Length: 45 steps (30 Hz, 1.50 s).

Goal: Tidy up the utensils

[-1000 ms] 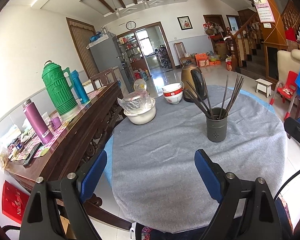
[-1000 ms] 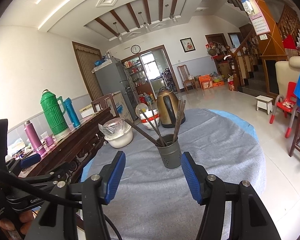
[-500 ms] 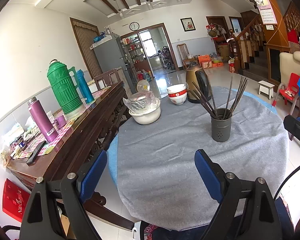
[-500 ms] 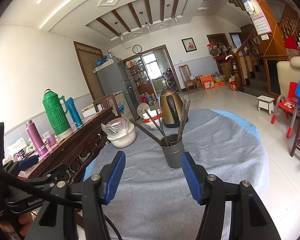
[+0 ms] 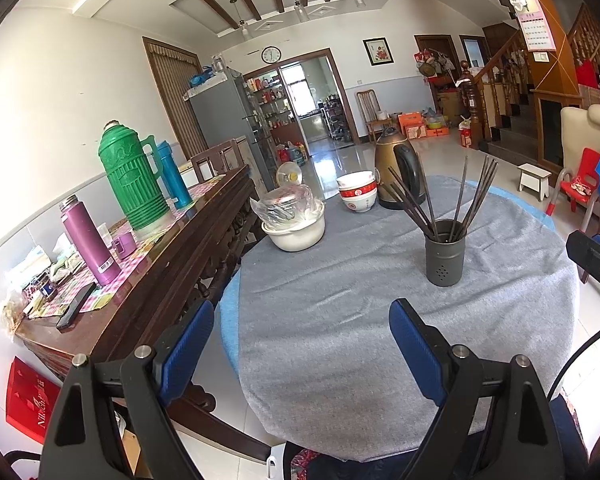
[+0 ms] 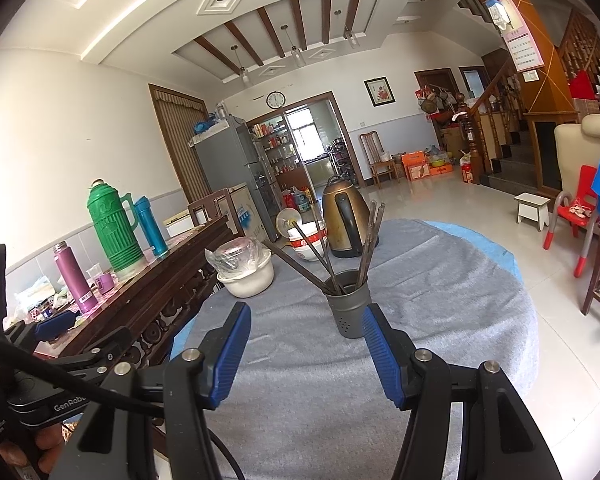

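Standing upright on the grey cloth [image 5: 340, 320], right of the table's middle, the holder [image 5: 444, 254] carries every chopstick [image 5: 476, 200] in view, fanned out and leaning on its rim. None lies loose on the cloth, so the sorting looks finished, or nearly. Over the last second both cameras have drawn back and risen: the holder sits farther off in the left view, and in the right view it has slid from between the fingers to just beyond their tips. That reads as a retreat, not a reach. The right gripper [image 6: 306, 344] hangs released and empty, the holder just past its right finger. The left gripper [image 5: 300, 340] is also spread wide, holding nothing, over the near edge. Farther back stand a bowl [image 5: 294, 232], stacked cups [image 5: 357, 196] and a kettle [image 5: 398, 172].
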### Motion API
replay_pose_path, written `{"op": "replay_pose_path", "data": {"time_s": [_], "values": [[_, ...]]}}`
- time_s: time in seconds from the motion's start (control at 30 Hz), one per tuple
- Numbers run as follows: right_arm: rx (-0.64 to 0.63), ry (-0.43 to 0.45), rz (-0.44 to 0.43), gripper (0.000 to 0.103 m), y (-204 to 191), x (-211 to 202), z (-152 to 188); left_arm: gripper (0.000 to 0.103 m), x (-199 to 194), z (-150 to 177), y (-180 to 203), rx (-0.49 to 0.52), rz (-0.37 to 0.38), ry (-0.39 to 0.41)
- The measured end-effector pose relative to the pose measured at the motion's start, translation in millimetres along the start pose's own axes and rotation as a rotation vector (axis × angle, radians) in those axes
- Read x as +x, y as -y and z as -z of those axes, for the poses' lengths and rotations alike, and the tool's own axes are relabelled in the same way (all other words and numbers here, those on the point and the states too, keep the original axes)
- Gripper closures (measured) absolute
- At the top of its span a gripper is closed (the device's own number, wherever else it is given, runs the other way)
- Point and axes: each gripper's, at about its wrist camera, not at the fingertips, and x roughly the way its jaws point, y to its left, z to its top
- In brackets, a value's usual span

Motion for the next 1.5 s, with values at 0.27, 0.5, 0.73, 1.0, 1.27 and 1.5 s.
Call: {"op": "replay_pose_path", "data": {"time_s": [0.27,0.5,0.73,1.0,1.27,1.5], "values": [[-0.003,0.005,-0.003,0.041,-5,-1,-1,0.014,-3,1,-1,0.0,-0.003,0.005],[-0.005,0.003,-0.003,0.041,-5,-1,-1,0.014,-4,2,-3,-0.007,-0.005,0.004],[-0.004,0.003,-0.004,0.041,-6,-1,-1,0.014,-4,3,-4,-0.008,-0.007,0.005],[-0.022,0.001,-0.011,0.041,-16,2,1,0.014,-4,9,-11,-0.025,-0.013,0.0],[-0.031,0.008,-0.012,0.041,-19,1,1,0.014,-5,10,-15,-0.036,-0.02,0.0],[-0.032,0.007,-0.011,0.041,-19,1,1,0.014,-4,11,-17,-0.04,-0.021,-0.004]]}}
